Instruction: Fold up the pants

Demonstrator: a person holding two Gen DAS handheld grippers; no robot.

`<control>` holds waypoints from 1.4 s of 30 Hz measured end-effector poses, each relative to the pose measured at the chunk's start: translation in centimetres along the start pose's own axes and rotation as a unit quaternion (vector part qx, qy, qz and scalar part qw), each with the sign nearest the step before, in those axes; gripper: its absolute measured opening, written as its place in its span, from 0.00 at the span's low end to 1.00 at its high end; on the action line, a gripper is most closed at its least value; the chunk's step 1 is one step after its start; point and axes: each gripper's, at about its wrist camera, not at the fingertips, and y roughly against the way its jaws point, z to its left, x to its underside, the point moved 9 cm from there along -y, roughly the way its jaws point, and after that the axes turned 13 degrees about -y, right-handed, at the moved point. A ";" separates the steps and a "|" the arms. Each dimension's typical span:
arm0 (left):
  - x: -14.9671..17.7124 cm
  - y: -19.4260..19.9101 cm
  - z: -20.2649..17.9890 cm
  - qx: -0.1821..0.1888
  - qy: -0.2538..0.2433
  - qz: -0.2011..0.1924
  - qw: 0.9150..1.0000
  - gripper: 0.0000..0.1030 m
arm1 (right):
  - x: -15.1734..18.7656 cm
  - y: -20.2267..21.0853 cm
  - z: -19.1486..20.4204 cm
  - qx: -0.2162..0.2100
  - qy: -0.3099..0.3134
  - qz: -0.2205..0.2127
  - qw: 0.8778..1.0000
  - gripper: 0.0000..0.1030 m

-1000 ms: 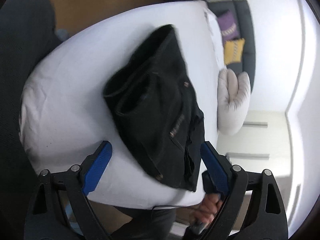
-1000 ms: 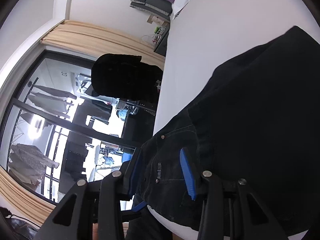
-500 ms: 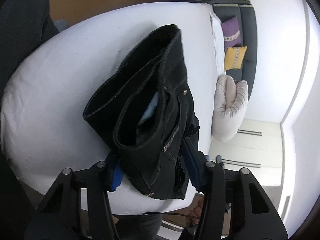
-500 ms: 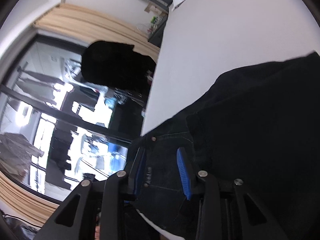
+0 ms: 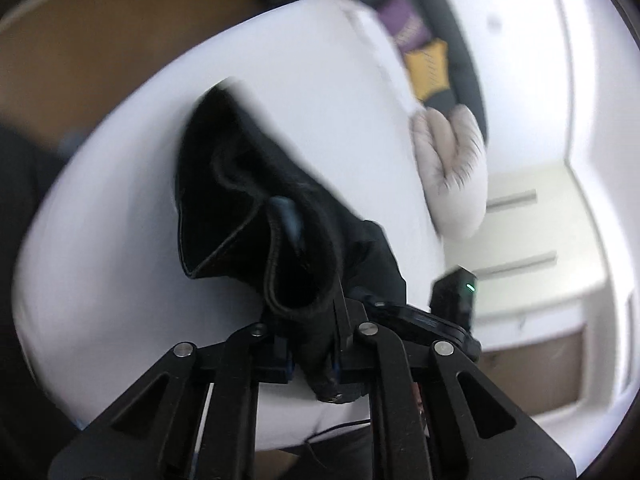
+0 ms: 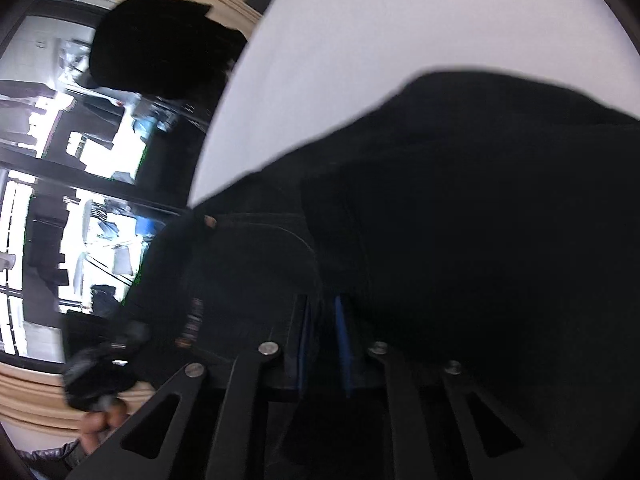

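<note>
On the white table (image 5: pixel 120 208), black jeans (image 5: pixel 248 208) lie bunched in a thick, uneven stack, near the edge closest to the grippers. Left gripper (image 5: pixel 312 360): jaws closed tight on a rolled waistband fold, cloth lifted off the table. Right gripper (image 6: pixel 322 344): jaws nearly together, pinching denim beside a rivet (image 6: pixel 210 221). Judgement: folding is partly done, layers already doubled; the final fold, laying flat and squaring remain, and both grips must yet release
</note>
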 end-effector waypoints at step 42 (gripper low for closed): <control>18.8 -27.7 -28.2 -0.022 -0.601 0.181 0.778 0.09 | -0.9 15.9 -10.7 -0.043 -0.009 -0.075 0.996 0.13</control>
